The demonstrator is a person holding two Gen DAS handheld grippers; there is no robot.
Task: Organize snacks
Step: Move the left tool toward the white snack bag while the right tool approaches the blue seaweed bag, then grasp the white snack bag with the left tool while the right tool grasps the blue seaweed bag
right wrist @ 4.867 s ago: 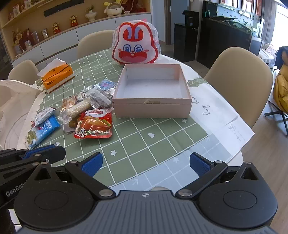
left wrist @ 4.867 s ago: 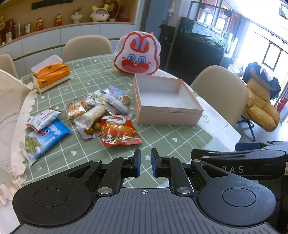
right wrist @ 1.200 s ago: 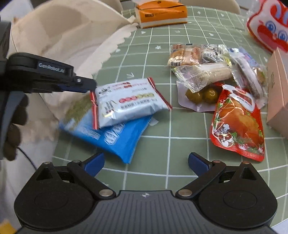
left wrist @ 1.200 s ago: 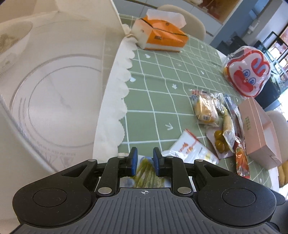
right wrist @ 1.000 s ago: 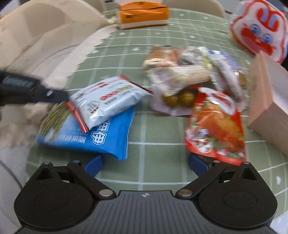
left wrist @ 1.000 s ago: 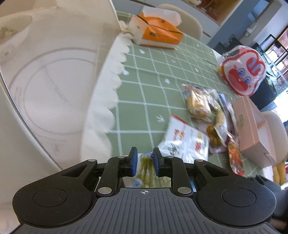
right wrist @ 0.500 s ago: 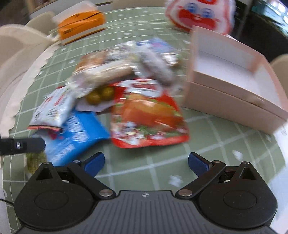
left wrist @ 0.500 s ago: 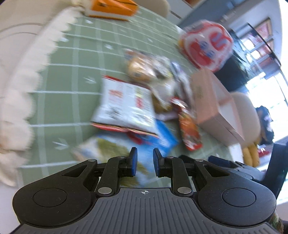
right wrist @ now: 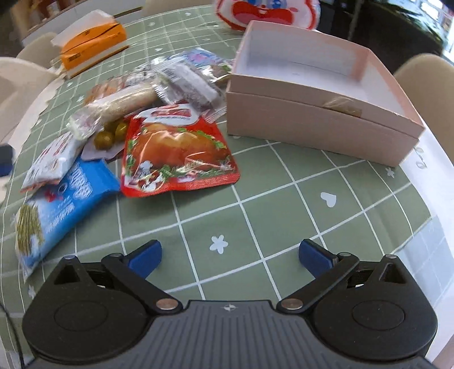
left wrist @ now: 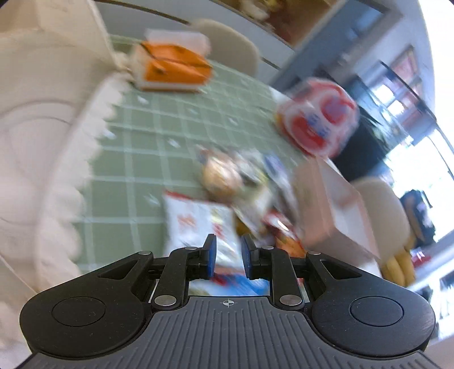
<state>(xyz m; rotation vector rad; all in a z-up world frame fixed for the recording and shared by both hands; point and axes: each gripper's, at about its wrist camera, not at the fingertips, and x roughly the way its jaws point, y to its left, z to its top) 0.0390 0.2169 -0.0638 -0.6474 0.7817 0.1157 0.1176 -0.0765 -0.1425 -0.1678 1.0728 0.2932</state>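
A pile of snack packets lies on the green checked tablecloth [right wrist: 283,204]: a red chicken packet [right wrist: 176,153], a blue packet [right wrist: 62,201], a white packet [right wrist: 51,159], green olives [right wrist: 109,134] and several clear-wrapped snacks [right wrist: 181,76]. An open pink box [right wrist: 317,113] stands to their right, empty. My right gripper [right wrist: 229,254] is open and empty, low over the cloth in front of the pile. My left gripper [left wrist: 228,255] has its jaws nearly together with nothing between them, just above the white packet [left wrist: 198,224]. The left wrist view is blurred.
An orange tissue box [right wrist: 90,42] stands at the back left. A red and white rabbit bag [right wrist: 266,11] sits behind the pink box. A cream lace-edged cover [left wrist: 42,127] lies at the table's left. Beige chairs [right wrist: 425,76] surround the table.
My left gripper has let go of the blue packet, which now lies on the cloth, and has swung up and back. My right gripper has moved right, toward the pink box.
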